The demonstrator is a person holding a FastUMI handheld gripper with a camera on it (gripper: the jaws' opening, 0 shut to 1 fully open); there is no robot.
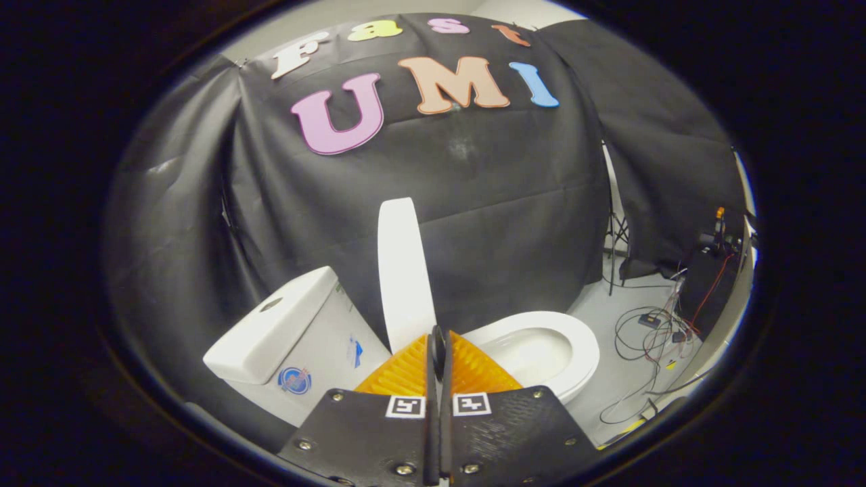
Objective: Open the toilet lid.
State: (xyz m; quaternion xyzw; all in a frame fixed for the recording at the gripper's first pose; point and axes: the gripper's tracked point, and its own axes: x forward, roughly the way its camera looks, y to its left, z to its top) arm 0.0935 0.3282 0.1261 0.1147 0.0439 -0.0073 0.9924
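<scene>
Glossy white oval toilet lid (404, 270) raised upright (edge-on), bowl (541, 352) exposed beyond; gripper (438, 345) pressed closed, empty, just before the lid's base.

Raised white plastic toilet lid (404, 270): its lower end and hinge are hidden behind the gripper (438, 341), whose fingers stand pressed together with nothing between them. White ceramic bowl with seat (561, 338): near side covered by the fingers. Tangled cables on the floor (649, 331): too small to sort; round sticker on the white tank (295, 380) unreadable.
</scene>
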